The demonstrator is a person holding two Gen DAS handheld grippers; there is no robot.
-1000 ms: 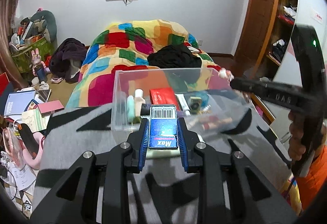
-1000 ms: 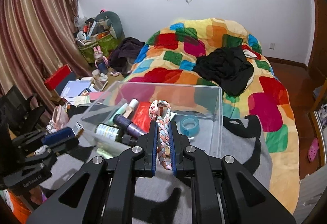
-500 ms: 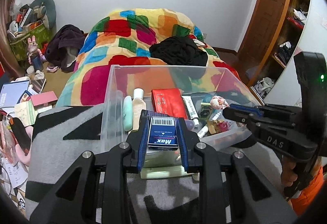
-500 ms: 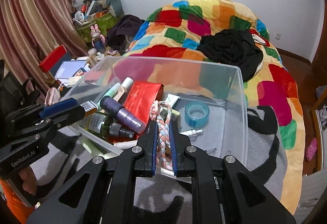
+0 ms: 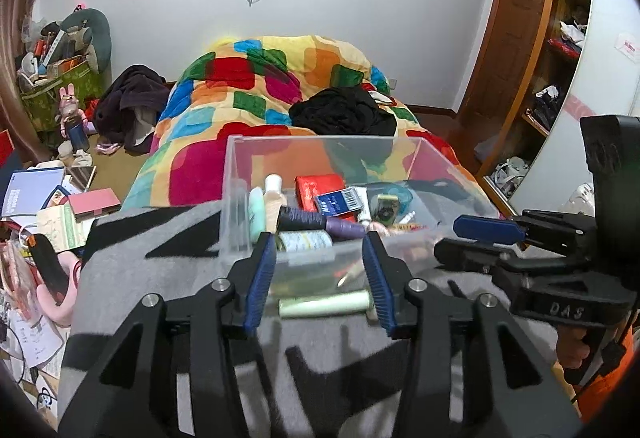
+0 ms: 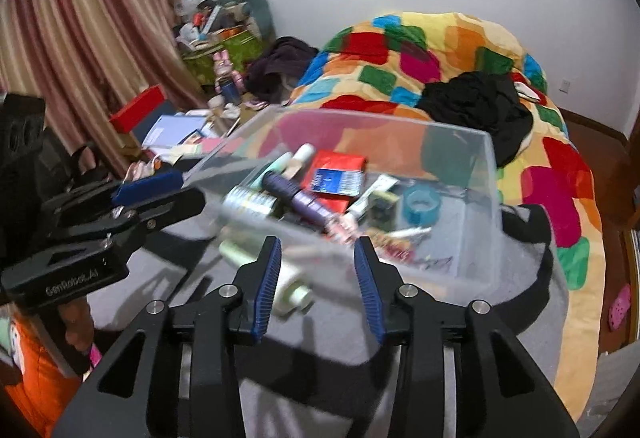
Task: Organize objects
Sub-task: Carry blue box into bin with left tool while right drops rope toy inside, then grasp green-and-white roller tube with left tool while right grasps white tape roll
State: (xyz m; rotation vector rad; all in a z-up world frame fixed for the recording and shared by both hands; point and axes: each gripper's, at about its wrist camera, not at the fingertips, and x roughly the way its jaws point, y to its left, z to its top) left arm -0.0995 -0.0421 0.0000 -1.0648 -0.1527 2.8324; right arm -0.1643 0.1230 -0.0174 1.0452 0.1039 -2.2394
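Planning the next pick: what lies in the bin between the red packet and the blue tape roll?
In the right wrist view: a white tube, between red packet and tape roll.

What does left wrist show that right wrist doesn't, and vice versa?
Left wrist only: the wooden wardrobe shelves and the right gripper from the side, open. Right wrist only: the striped curtain, a pink shoe on the floor, and the left gripper from the side, open. Both: the clear plastic bin with the blue barcoded box, red packet, purple bottle, and the colourful quilt.
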